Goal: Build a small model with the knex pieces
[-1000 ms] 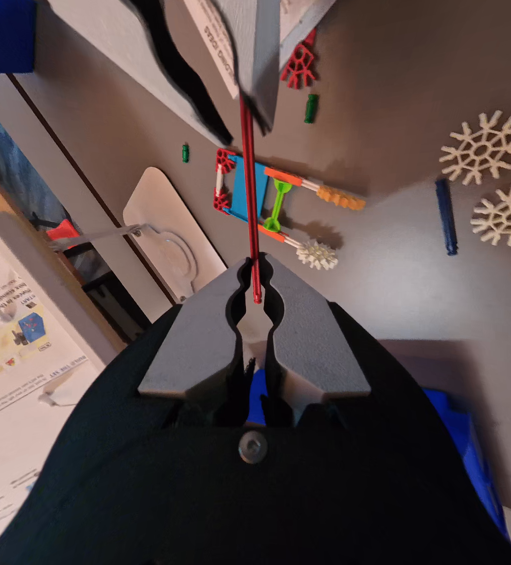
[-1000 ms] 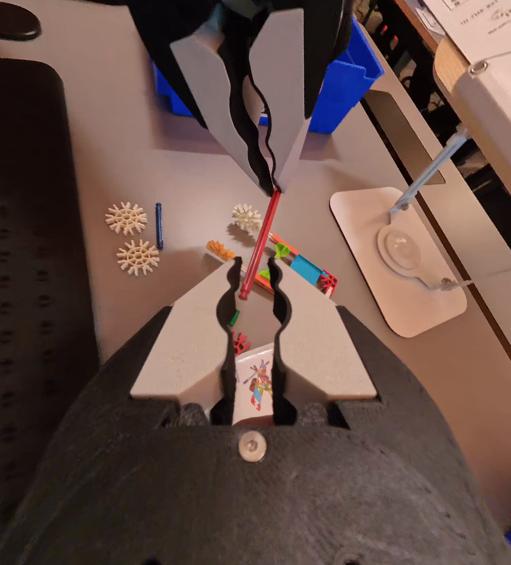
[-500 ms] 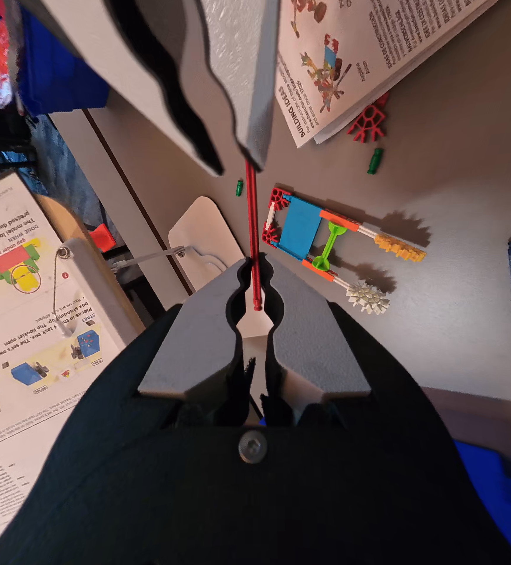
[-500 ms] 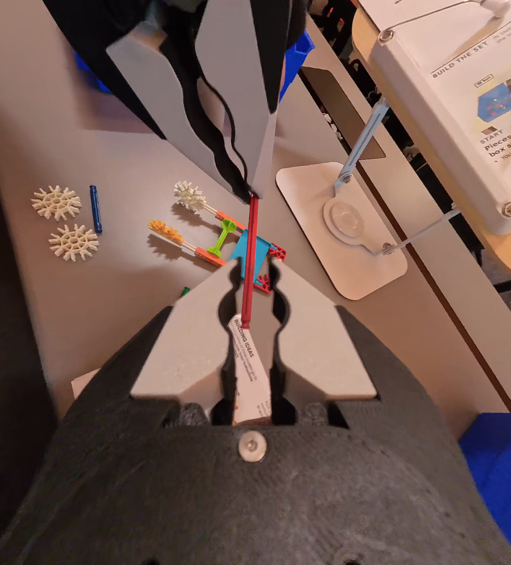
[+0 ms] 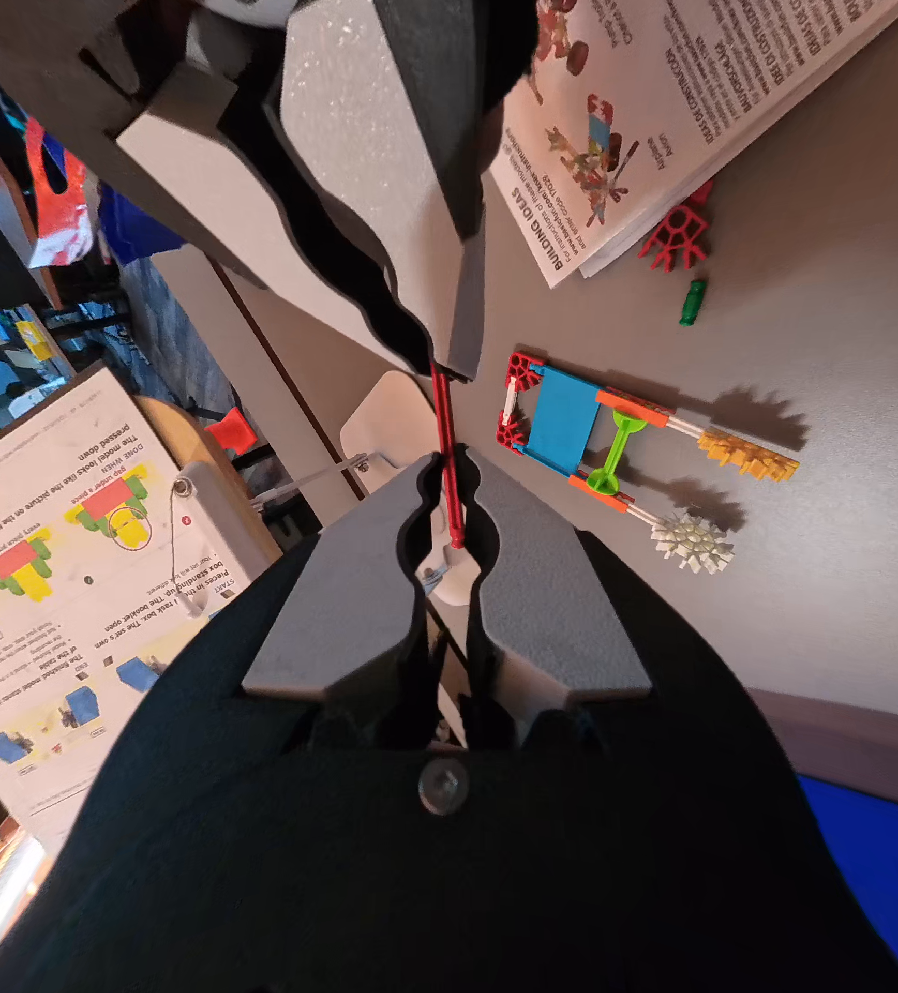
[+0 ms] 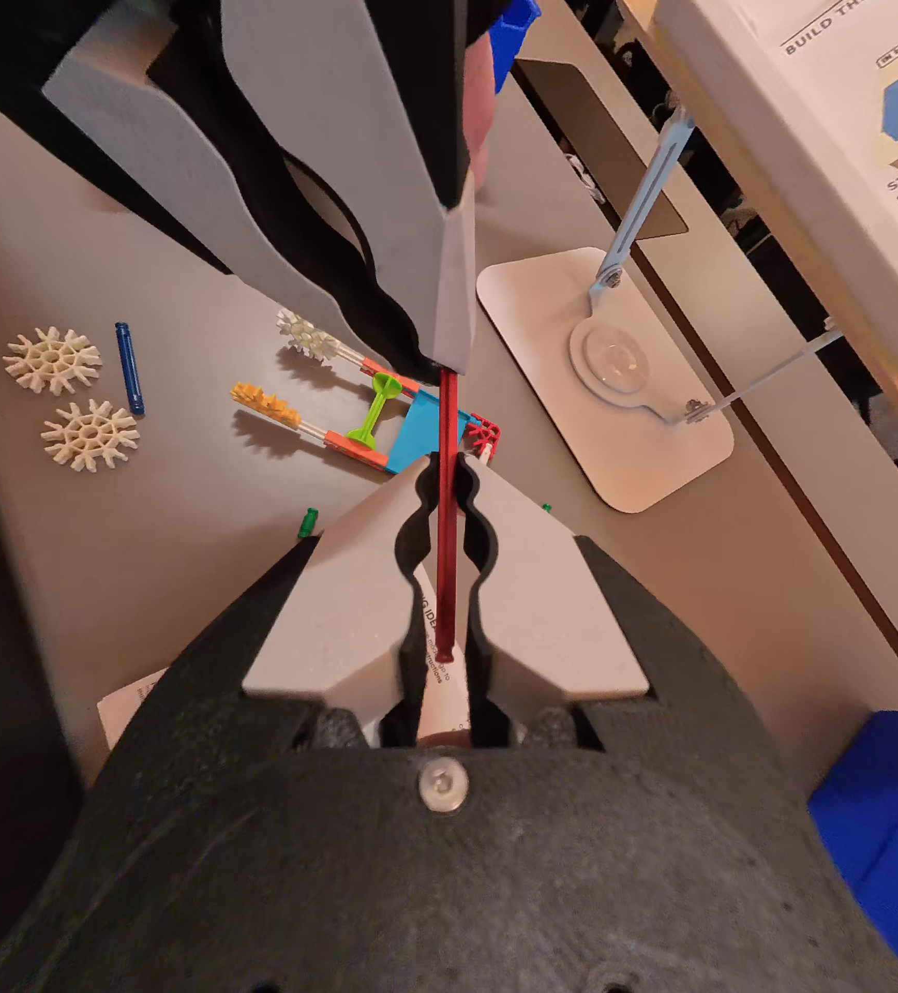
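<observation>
Left wrist view: the left gripper (image 5: 449, 462) has its jaws closed on a red rod (image 5: 448, 457), whose near end pokes back between the fingers. The far end of the rod is pinched in the tips of the right gripper (image 5: 444, 371), which reaches in from above. On the grey counter (image 5: 839, 618) to the right lies a small model (image 5: 565, 430) with a blue panel, a green spool and orange and white gears. Beyond it lie a booklet (image 5: 651, 134), a red connector (image 5: 675, 242) and a green peg (image 5: 691, 303).

Right wrist view: the right gripper (image 6: 446, 462) is clamped on the rod (image 6: 446, 510), which runs far back between its jaws. The left gripper (image 6: 439, 371) grips the other end. Left of the model (image 6: 377, 424) lie two white snowflake connectors (image 6: 52, 360) and a blue rod (image 6: 128, 368); a white stand base (image 6: 651, 462) is to the right.
</observation>
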`<control>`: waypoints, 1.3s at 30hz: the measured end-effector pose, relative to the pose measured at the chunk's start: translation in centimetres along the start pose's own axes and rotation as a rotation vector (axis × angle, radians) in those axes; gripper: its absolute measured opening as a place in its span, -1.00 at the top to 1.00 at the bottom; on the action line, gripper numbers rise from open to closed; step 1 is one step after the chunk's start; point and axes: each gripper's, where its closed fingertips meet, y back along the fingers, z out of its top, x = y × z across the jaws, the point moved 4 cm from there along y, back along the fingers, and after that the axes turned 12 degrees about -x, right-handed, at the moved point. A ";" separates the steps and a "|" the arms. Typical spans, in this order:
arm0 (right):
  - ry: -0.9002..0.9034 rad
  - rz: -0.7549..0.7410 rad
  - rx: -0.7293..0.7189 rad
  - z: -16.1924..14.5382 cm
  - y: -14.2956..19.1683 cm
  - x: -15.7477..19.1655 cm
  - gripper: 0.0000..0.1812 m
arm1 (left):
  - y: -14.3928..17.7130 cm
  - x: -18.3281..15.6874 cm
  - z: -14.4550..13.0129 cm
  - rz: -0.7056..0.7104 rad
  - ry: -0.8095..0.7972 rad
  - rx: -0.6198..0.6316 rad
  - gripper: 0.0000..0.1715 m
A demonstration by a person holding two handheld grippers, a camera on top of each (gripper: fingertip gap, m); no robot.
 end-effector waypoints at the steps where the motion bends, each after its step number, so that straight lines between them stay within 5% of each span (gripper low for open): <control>1: -0.006 -0.003 -0.006 0.0 0.1 0.0 0.97 | 0.1 0.1 0.0 0.004 0.005 -0.007 0.97; 4: -0.031 -0.015 -0.026 0.2 0.3 -0.3 0.97 | 0.3 0.4 0.1 0.047 0.023 -0.020 0.97; 10: -0.085 -0.028 -0.047 -0.2 1.4 -0.9 0.97 | 4.4 1.9 -2.0 0.312 0.164 0.080 0.56; 15: -0.109 -0.026 -0.059 -0.4 2.2 -1.3 0.97 | 5.0 -4.4 -4.1 0.159 0.704 -0.049 0.39; 19: -0.109 -0.026 -0.063 -0.5 2.4 -1.4 0.97 | 2.3 -10.1 -7.1 0.092 0.912 0.095 0.26; 25: -0.105 -0.017 -0.056 -0.8 2.2 -1.2 0.97 | -0.4 -12.9 -7.6 0.102 1.101 0.074 0.39; 32: -0.114 -0.001 -0.055 -1.2 2.0 -1.3 0.97 | -2.5 -13.4 -8.2 0.138 1.155 0.028 0.90; 39: -0.121 0.010 -0.054 -1.5 1.9 -1.3 0.97 | -2.3 -12.8 -8.5 0.203 1.166 -0.012 0.95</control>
